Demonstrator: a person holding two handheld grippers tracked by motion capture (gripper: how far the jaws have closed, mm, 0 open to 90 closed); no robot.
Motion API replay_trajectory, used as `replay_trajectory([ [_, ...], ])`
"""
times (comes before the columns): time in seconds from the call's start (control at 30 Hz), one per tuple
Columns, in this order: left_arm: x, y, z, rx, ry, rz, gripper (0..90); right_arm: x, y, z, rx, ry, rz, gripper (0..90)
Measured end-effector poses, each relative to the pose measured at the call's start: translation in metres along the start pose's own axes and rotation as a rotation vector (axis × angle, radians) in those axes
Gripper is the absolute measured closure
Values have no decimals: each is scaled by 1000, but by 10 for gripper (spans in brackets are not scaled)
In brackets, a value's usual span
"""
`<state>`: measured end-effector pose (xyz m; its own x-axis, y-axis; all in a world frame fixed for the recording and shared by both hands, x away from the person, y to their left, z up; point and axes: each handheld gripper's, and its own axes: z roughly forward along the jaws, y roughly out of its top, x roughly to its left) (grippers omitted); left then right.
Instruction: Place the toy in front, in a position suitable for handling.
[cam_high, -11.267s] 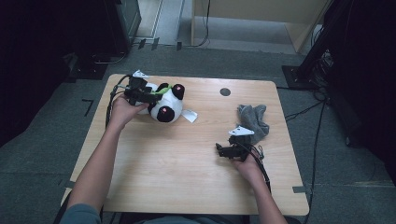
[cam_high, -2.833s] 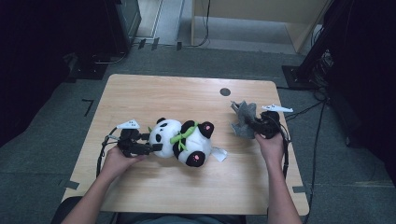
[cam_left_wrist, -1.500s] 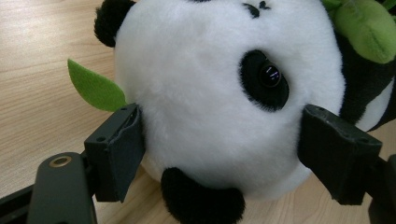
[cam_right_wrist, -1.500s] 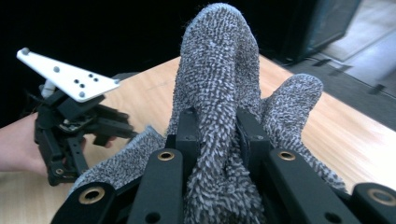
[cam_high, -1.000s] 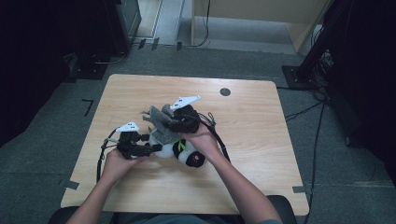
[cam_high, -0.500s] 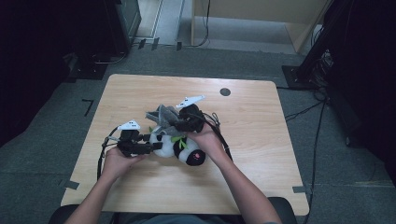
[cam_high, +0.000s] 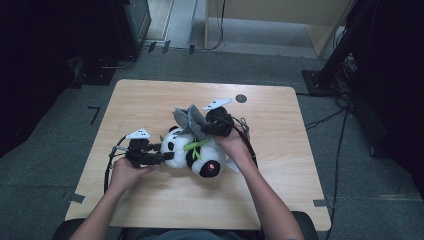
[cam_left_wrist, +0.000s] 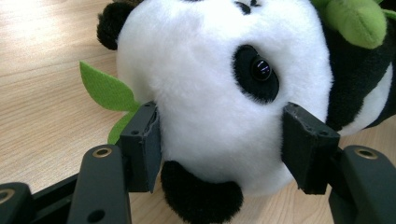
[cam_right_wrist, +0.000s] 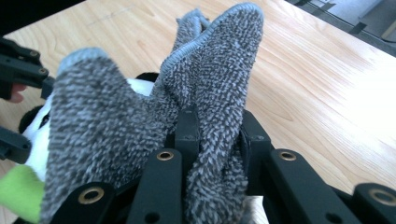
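Each black, boxy hand-held left gripper (cam_high: 159, 158) and right gripper (cam_high: 205, 128) has a flat pale grey three-cornered plate on top and a thin black cable trailing behind. Up close, the jaws are black bars with round brass-coloured rings. The person's forearms are bare.

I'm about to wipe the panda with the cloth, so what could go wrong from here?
1. The left gripper pinches only the soft head of the panda, so a firm wipe may pull it free.
2. The right gripper holds the grey cloth bunched; its loose folds might snag the green leaf.
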<state>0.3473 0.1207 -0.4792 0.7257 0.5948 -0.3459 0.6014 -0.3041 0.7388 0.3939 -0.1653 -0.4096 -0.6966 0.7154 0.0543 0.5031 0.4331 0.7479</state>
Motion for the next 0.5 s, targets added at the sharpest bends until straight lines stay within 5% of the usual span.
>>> replay_trajectory([
  [0.13,0,0,0,0,0,-1,371,-13,-3,-4,-10,-1,49,762],
  [0.5,1,-1,0,-2,-2,3,368,-46,-13,-23,-10,-112,118,776],
])
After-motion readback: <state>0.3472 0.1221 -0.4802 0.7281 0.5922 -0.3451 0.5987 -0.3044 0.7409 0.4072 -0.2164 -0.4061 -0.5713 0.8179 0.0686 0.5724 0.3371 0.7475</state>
